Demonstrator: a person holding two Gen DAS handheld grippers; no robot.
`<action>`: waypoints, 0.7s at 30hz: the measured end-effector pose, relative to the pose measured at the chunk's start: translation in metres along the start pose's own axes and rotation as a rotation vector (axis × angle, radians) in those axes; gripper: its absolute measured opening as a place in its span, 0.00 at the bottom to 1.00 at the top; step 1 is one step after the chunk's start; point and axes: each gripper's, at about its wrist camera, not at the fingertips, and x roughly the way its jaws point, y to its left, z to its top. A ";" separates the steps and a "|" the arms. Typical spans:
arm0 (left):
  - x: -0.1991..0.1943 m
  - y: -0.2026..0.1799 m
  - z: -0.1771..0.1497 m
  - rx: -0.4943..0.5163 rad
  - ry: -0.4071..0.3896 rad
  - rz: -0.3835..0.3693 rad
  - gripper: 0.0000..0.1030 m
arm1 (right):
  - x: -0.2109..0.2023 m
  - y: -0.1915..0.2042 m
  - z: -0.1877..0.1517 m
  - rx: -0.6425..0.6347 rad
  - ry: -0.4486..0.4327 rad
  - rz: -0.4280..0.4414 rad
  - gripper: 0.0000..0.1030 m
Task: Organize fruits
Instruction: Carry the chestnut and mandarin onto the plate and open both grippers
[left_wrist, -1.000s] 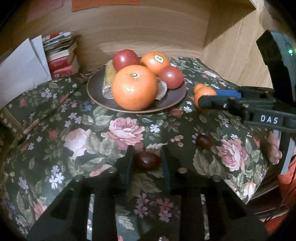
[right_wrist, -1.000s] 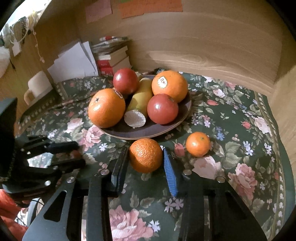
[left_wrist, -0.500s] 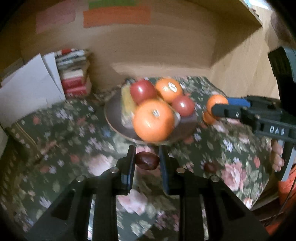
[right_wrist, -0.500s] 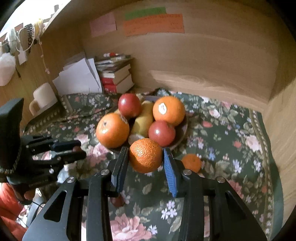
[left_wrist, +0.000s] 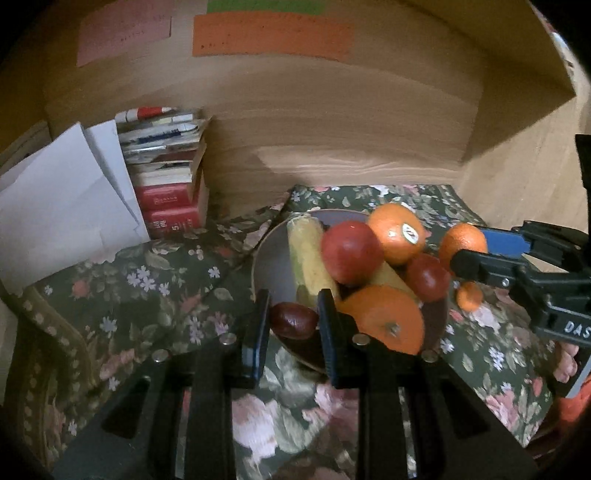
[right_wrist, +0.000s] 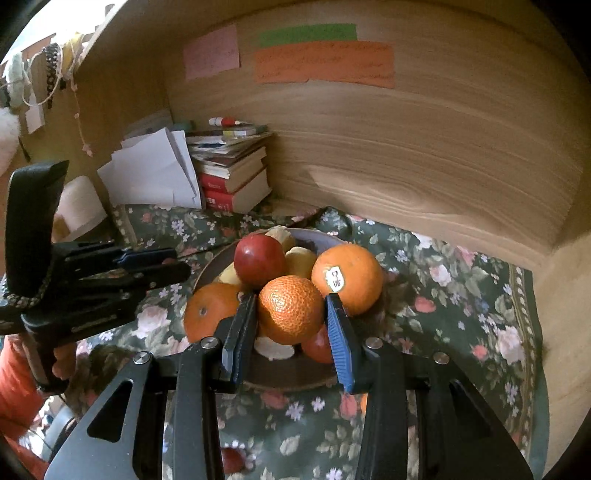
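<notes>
My left gripper (left_wrist: 293, 325) is shut on a small dark brown fruit (left_wrist: 293, 320) and holds it in the air at the near left rim of the brown plate (left_wrist: 267, 258). The plate holds oranges (left_wrist: 397, 232), red apples (left_wrist: 349, 253) and a yellow fruit (left_wrist: 308, 254). My right gripper (right_wrist: 291, 319) is shut on a bumpy orange mandarin (right_wrist: 290, 308) and holds it above the plate's near side (right_wrist: 288, 374). The mandarin also shows in the left wrist view (left_wrist: 461, 242). A small mandarin (left_wrist: 469, 295) lies on the floral cloth right of the plate.
The floral cloth (right_wrist: 461, 295) covers the desk. A stack of books (right_wrist: 232, 173) and white papers (right_wrist: 155, 173) stand at the back left. Wooden walls close the back and right. A dark fruit (right_wrist: 231, 459) lies on the cloth near the front.
Both grippers have risen from the cloth with their fruit and moved toward the plate. The left now sits at the plate's left rim, the right over its near side.
</notes>
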 end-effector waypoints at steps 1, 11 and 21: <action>0.004 0.001 0.002 -0.002 0.007 0.001 0.24 | 0.003 0.000 0.001 -0.002 0.004 -0.001 0.34; 0.037 0.010 0.013 -0.035 0.051 0.011 0.24 | 0.036 -0.004 0.005 -0.002 0.071 0.008 0.34; 0.049 0.015 0.019 -0.059 0.051 0.009 0.27 | 0.053 -0.008 0.006 0.011 0.093 0.014 0.34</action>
